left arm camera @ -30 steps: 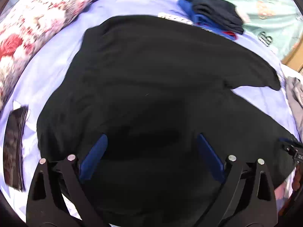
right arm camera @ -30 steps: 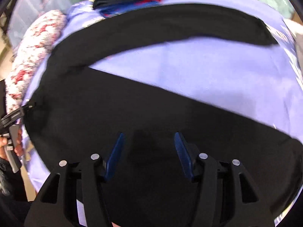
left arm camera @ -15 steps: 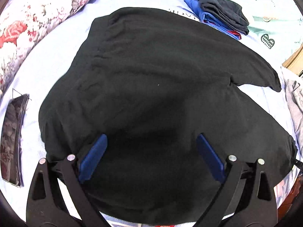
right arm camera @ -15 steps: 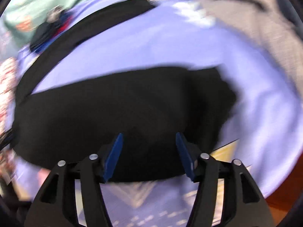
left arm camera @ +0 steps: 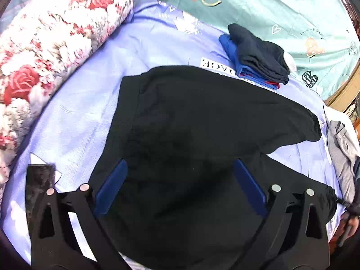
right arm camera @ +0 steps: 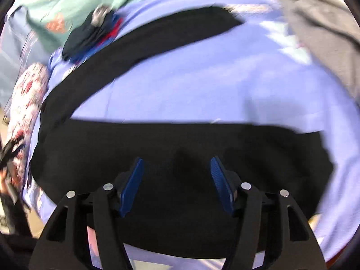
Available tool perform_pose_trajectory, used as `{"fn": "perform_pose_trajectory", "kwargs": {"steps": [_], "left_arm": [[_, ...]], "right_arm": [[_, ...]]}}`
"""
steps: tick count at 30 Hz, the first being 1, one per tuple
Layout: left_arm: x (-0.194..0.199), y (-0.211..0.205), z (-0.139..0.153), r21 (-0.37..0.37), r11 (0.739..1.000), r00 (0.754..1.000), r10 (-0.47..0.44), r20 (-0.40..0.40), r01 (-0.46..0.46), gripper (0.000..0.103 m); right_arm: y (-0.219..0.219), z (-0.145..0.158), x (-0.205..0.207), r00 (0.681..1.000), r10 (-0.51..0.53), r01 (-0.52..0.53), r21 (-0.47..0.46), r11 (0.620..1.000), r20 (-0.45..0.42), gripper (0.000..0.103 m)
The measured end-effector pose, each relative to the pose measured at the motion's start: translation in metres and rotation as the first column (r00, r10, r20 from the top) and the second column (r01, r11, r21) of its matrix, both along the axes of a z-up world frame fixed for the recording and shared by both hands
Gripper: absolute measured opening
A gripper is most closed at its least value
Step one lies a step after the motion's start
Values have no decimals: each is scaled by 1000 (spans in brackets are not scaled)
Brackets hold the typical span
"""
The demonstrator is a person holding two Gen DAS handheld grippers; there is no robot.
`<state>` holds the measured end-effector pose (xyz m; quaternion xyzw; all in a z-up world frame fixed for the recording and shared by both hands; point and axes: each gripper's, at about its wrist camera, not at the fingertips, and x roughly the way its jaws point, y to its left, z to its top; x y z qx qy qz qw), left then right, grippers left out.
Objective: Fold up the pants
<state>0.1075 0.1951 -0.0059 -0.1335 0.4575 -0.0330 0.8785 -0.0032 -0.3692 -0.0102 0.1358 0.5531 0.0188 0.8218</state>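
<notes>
While your left gripper [left arm camera: 180, 180] hangs over the bed, its blue-padded fingers [left arm camera: 111, 187] stand wide with nothing pinched, only the black fabric pants [left arm camera: 191, 135] spread beneath them. Those pants lie flat on the lavender bed sheet [left arm camera: 85, 103], waistband toward the upper left, one leg running out to the right and ending near a grey garment [left arm camera: 339, 144] at the frame's edge. Beyond the waistband you've got a folded stack of navy and blue clothes [left arm camera: 256, 58], just past the far leg. A floral red-and-white pillow [left arm camera: 51, 40] sits on the left, and a dark glossy phone [left arm camera: 38, 189] lies on the sheet beside your left finger.

Over to the right wrist view, blurred: your right gripper [right arm camera: 176, 180] has its blue fingers [right arm camera: 132, 184] moderately apart; they have just been opening, and nothing is clamped between them. Below them lies the near pant leg, the far leg arcs across the top, and bare sheet shows between the two. The folded stack sits upper left.
</notes>
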Motion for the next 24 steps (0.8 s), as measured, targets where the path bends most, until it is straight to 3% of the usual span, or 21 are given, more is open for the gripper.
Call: {"fn": "perform_pose_trajectory", "kwargs": {"steps": [3,8,13,15,21,23,24], "left_arm": [[28,0,-19,9,1000,1000,-1,-29,1,97],[82,-15,-53,-78,994,988,-84,-130,74,97],[127,-13,-72,66,995,991,-71,-112,79,95],[140,-5,-70,60,995,992,-77,-103,83,95],[151,26,-49,-82,996,992,-37,-125,27,93],[149,29,-37,-67,996,993,-62,-97,56,94],[147,30,-28,-21,997,994,-77,-75,76,96]], "right_arm": [[3,-14,2,999,-24,24,-3,1000,-40,63],[15,8,17,999,-5,7,-32,999,35,63],[30,13,29,999,18,-16,-38,999,45,67],[42,8,39,999,25,-24,-42,999,33,67],[70,17,82,992,104,-98,-77,992,71,68],[84,22,108,984,148,-137,-107,985,97,73],[94,24,127,977,182,-166,-139,976,113,73]]}}
